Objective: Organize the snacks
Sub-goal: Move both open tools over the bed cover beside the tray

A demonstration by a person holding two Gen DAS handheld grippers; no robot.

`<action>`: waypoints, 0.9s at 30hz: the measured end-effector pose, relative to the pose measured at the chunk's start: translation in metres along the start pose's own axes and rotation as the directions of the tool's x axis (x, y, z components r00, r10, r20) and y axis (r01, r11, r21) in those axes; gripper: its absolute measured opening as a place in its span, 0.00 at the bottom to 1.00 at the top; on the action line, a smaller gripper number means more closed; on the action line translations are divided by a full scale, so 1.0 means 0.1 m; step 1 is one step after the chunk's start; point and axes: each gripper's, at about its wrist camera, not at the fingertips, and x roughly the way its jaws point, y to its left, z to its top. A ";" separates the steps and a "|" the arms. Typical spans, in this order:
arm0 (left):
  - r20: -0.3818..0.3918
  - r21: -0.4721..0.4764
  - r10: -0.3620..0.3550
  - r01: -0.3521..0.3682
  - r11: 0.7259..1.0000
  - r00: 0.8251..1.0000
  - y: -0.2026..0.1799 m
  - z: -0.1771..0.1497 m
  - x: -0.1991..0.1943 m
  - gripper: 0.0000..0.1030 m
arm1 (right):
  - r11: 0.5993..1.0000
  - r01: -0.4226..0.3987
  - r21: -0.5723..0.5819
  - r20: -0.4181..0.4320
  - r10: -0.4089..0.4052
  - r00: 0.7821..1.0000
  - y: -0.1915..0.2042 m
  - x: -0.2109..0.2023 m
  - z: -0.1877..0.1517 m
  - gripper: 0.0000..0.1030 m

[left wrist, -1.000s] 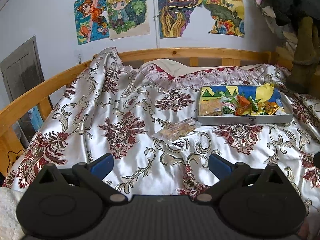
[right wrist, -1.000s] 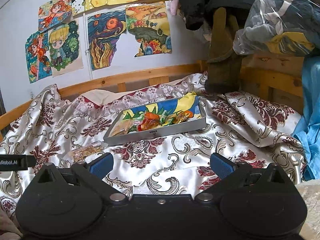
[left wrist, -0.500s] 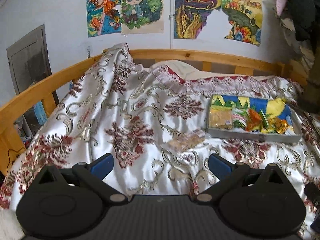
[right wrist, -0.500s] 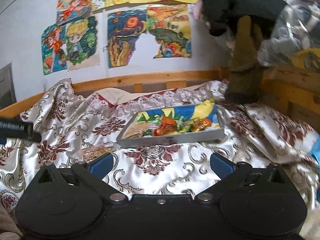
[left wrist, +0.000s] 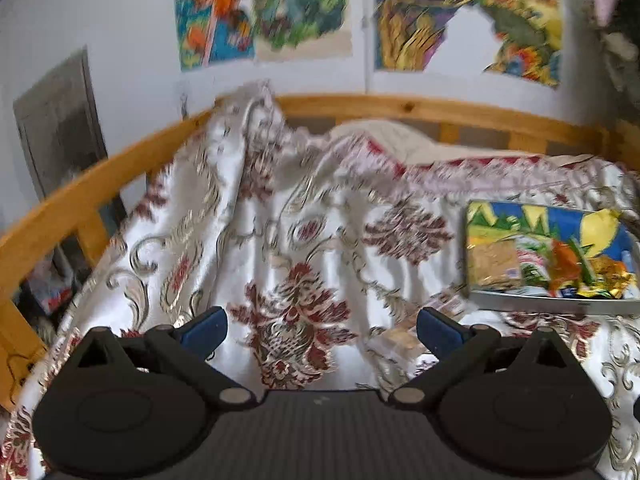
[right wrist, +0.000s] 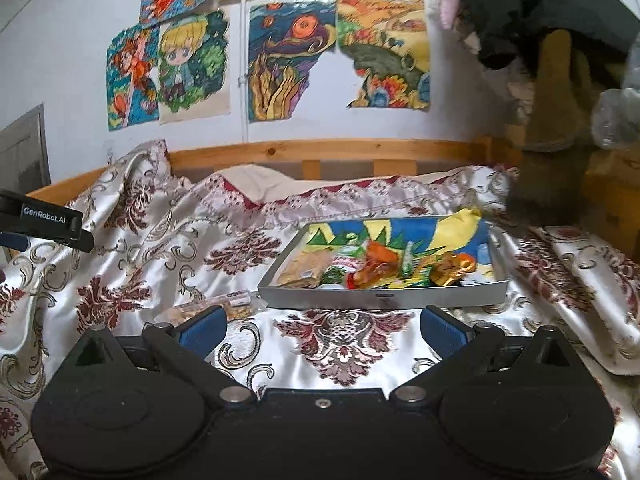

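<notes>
With both tools spread wide and empty, the left tool (left wrist: 320, 326) should straddle the packet (left wrist: 404, 330) at its 2 o'clock squarely, then carry it to the tray (left wrist: 556, 304).

I am in a home bedroom: a wooden bed rail (right wrist: 340, 148), a floral satin bedspread (right wrist: 132, 256), and hand-coloured drawings (right wrist: 288, 56) taped to the wall.

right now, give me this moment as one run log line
left gripper: open, empty | right gripper: open, empty | clear plastic snack packet: on floral satin bedspread, outside tray | grey rectangular tray: holds wrapped snacks
</notes>
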 end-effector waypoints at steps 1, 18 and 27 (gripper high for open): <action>-0.020 -0.021 -0.006 0.005 1.000 1.000 0.06 0.02 0.09 1.00 | 1.000 -0.006 -0.006 -0.008 0.005 1.000 0.02 0.06 0.00 0.99; -0.094 0.139 -0.089 0.102 0.985 0.992 0.00 0.11 1.07 1.00 | 0.989 -0.102 -0.106 -0.152 0.086 0.985 0.37 1.19 -0.02 0.99; -0.107 0.242 -0.203 0.224 0.944 0.973 -0.13 -0.06 1.11 1.00 | 0.982 -0.119 -0.149 -0.125 0.101 0.987 0.48 1.09 -0.13 0.99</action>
